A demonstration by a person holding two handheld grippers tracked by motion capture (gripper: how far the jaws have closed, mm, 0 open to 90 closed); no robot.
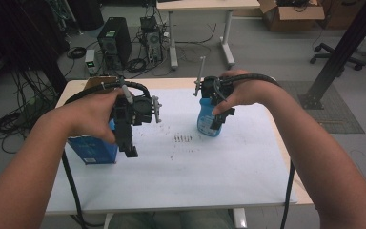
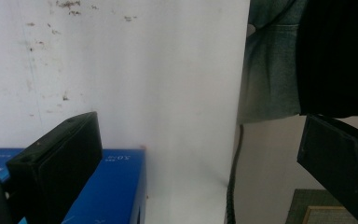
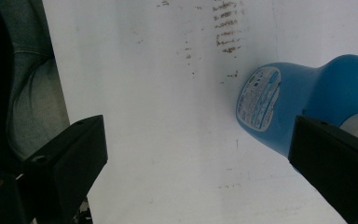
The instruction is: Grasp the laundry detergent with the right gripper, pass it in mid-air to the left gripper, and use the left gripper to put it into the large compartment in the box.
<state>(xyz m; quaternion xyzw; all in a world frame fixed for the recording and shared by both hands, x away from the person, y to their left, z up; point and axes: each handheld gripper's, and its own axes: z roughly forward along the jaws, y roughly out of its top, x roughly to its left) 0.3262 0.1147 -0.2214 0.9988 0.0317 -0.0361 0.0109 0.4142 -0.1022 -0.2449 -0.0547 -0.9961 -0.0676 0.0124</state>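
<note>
Right gripper hung with jaws spread above upright blue plastic bottle, bottle at its 3 o'clock jaw, probably untouched; left gripper likewise released.

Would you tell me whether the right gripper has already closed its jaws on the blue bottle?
No: in the right gripper view the right gripper has its jaws spread wide, with the blue bottle beside one jaw, not clamped.

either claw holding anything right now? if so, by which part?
Nothing held. Left claw is open above the blue box; right claw is open beside the blue bottle, jaws wide apart, neither closed on it.
</note>
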